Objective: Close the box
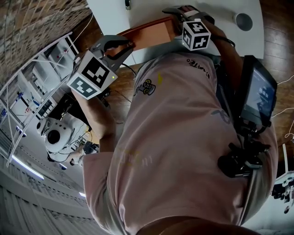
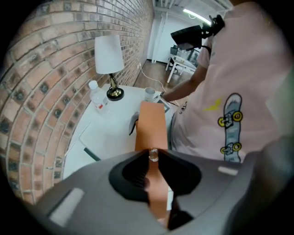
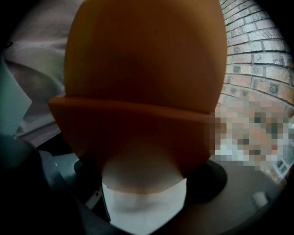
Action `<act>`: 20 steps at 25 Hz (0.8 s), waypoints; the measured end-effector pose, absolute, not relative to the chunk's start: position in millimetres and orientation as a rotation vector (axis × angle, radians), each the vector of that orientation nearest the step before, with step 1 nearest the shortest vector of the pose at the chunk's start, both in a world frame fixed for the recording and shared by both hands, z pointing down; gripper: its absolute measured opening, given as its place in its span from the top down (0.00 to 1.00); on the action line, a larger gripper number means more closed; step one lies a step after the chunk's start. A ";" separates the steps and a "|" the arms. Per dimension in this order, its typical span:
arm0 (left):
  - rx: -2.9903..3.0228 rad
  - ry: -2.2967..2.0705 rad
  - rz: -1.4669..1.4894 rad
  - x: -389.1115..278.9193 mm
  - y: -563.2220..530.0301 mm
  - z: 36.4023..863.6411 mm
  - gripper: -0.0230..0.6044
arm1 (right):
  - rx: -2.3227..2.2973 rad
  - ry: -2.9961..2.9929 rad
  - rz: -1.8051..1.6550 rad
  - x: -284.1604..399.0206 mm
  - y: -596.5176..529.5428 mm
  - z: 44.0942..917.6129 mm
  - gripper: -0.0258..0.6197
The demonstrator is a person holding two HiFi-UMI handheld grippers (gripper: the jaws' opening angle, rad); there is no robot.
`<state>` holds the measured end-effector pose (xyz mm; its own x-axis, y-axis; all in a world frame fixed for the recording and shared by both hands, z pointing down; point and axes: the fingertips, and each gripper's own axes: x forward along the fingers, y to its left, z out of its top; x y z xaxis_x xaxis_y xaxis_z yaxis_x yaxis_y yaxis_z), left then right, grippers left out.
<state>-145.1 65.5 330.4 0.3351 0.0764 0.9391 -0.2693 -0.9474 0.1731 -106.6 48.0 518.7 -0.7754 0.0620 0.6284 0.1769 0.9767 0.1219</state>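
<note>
A flat orange box [image 1: 147, 36] is held up at the near edge of the white table [image 1: 151, 11], close against the person's pink shirt. My left gripper [image 1: 126, 48] is shut on the box's left end; in the left gripper view the thin orange panel [image 2: 151, 124] runs edge-on between the jaws of that gripper [image 2: 154, 160]. My right gripper [image 1: 177, 18] grips the right end. In the right gripper view the orange box [image 3: 142, 69] fills nearly everything, with a white surface [image 3: 144, 197] of it between the jaws, whose tips are hidden.
A white-shaded lamp [image 2: 109, 55], a water bottle [image 2: 98, 96] and a cup [image 2: 149, 94] stand on the table by the brick wall [image 2: 41, 92]. A grey cup [image 1: 243, 21] sits at the table's far right. White shelves [image 1: 32, 92] stand to the left.
</note>
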 end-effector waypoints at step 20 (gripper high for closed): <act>2.225 -0.147 1.760 -149.9 72.7 383.4 0.85 | -0.173 -2.407 -0.229 -99.4 50.4 529.4 0.21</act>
<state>-149.9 72.7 383.4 0.2446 0.1045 0.9640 -0.2628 -0.9498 0.1697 -99.4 50.4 529.4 -0.7444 0.0618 0.6649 0.1863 0.9754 0.1179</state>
